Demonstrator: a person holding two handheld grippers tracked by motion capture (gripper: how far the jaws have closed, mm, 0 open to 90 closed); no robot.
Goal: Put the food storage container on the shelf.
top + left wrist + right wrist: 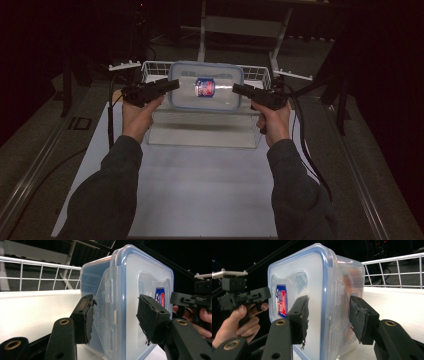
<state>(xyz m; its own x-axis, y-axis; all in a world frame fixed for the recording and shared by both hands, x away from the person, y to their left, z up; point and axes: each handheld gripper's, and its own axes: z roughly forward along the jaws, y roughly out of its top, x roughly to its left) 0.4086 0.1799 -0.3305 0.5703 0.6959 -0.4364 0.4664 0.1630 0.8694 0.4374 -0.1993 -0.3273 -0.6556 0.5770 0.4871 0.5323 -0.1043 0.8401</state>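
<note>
High view: lidded container [206, 92], lid facing the camera, long axis left-right, gripped by left tool [170, 86] and right tool [240, 90].

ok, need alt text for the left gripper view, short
A clear plastic food box with a blue-rimmed lid stands on edge between the left gripper's two black padded jaws, which straddle its latch side. A white wire basket is behind at left, and the other hand's gripper at far right.

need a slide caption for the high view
Left gripper and right gripper grip a lidded plastic container by its ends, above the white table.
</note>
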